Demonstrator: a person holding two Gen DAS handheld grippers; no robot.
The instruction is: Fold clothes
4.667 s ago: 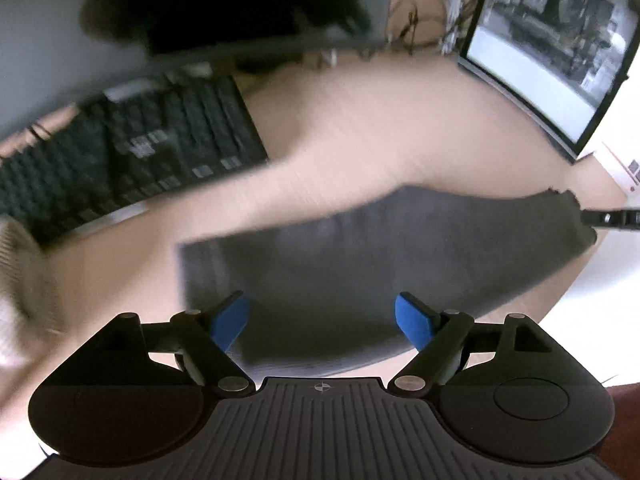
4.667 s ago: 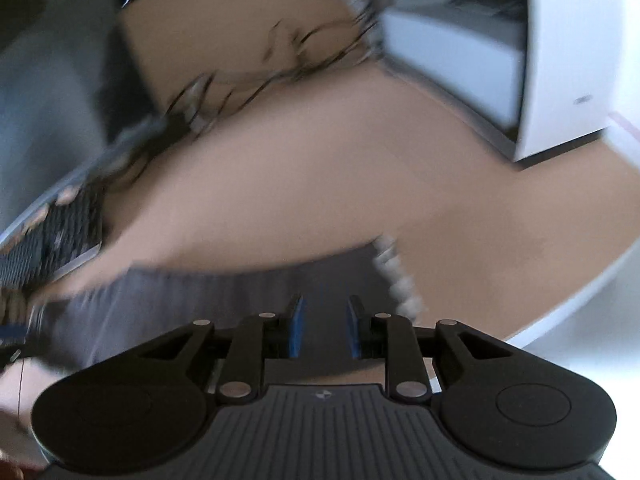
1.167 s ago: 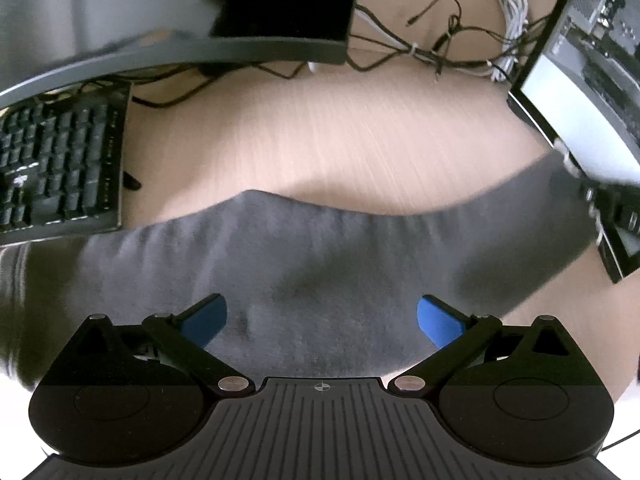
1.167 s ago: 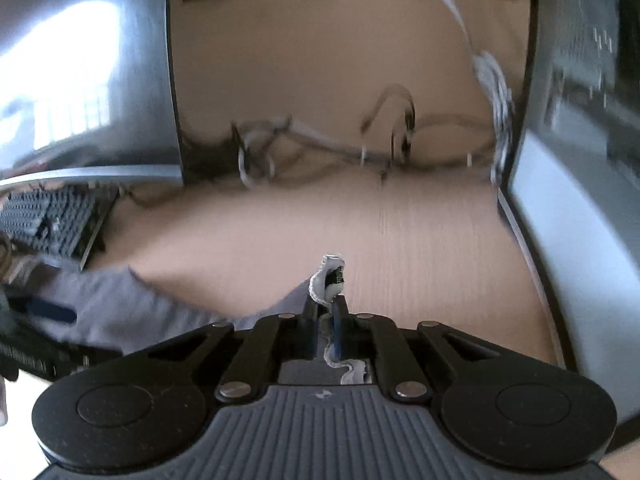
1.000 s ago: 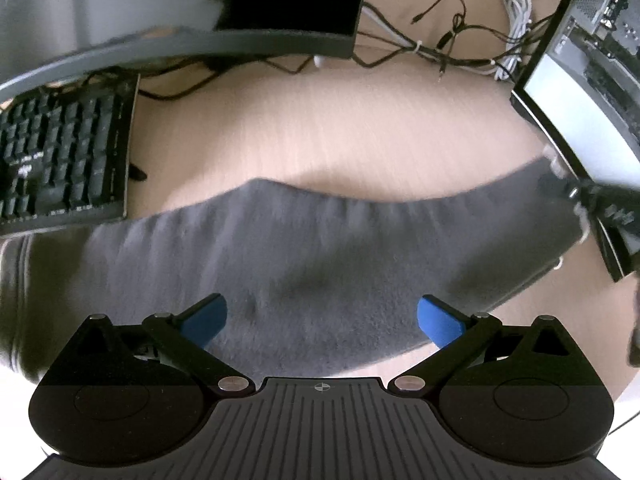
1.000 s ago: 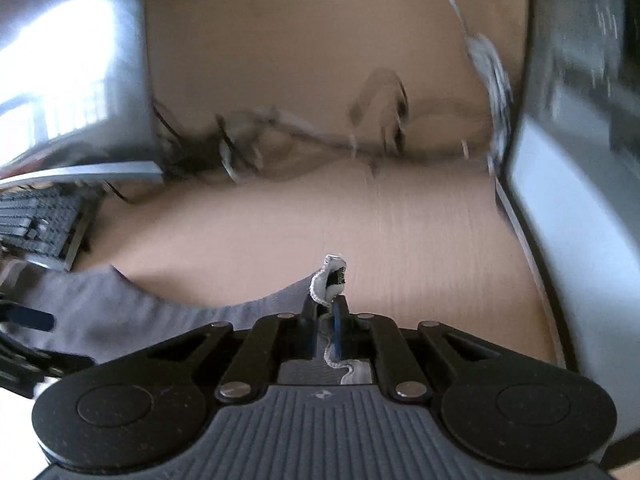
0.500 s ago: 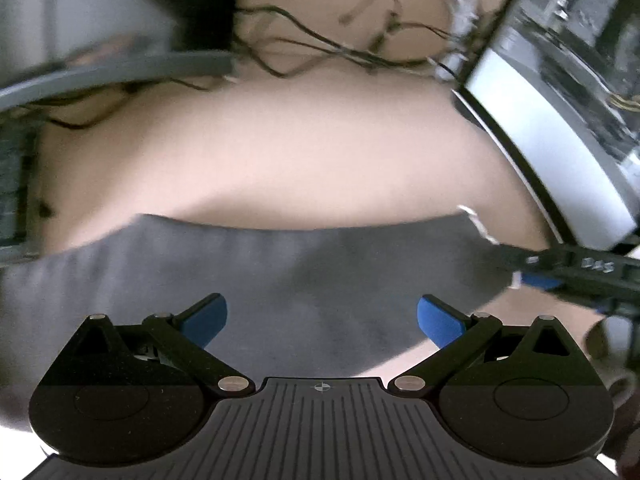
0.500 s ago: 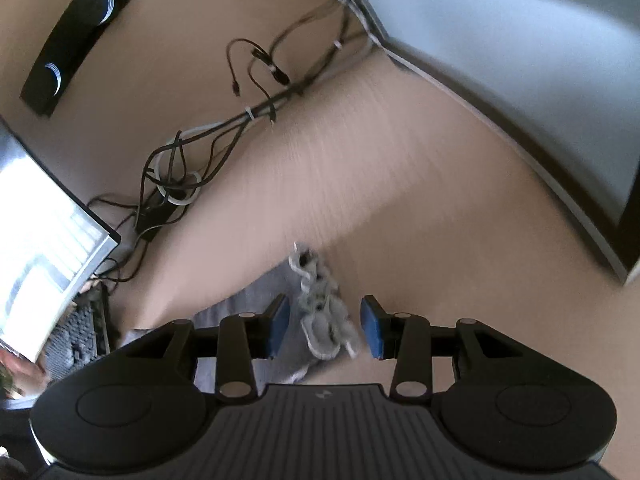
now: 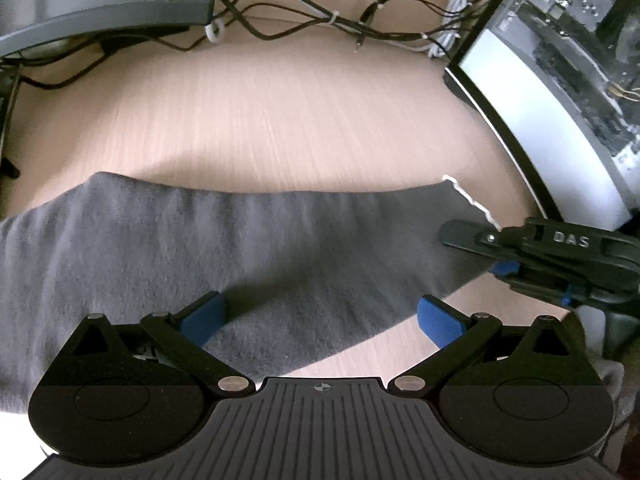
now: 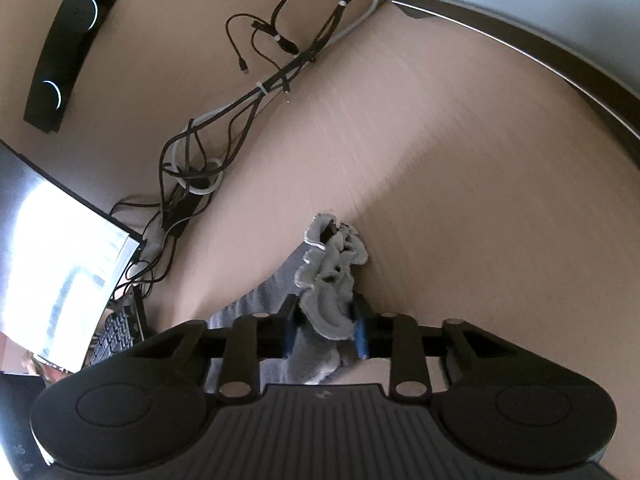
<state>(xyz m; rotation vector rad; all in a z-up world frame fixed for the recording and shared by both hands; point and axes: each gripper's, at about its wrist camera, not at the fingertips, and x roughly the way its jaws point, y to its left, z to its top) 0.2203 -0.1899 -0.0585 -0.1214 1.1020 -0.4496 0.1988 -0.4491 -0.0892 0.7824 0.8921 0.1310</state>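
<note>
Garment: a grey knit garment (image 9: 256, 248) lies spread in a long band across the pale wooden desk (image 9: 288, 120), running from the left edge of the left wrist view to a white-stitched end (image 9: 468, 200) at the right, near the glass-sided computer case (image 9: 560, 80).

Garment end, right wrist view: the same garment (image 10: 320, 312) is bunched into ruffled folds with a pale stitched hem, rising off the desk just ahead of the fingers.

Left gripper: the left gripper (image 9: 320, 316) points steeply down over the near edge of the garment; its blue pads (image 9: 202, 316) stand spread wide, one over the cloth and the other over bare desk, with nothing pinched between them.

Right gripper: the right gripper (image 10: 325, 330) points down at a slant and is rolled, so the desk tilts across its view. Its jaws are closing, with the bunched hem between the blue pads (image 10: 360, 336); the cloth fills the gap and touches both pads, but whether they press it firmly I cannot tell.

Right gripper, seen from the left: the black fingers (image 9: 480, 238) reach in from the right edge, their tips on the garment's stitched end.

Surroundings: tangled black and white cables (image 9: 340, 20) lie along the back of the desk, a curved monitor (image 9: 104, 4) stands at the upper left, and a keyboard (image 10: 116, 332) shows beneath the monitor in the right wrist view.
</note>
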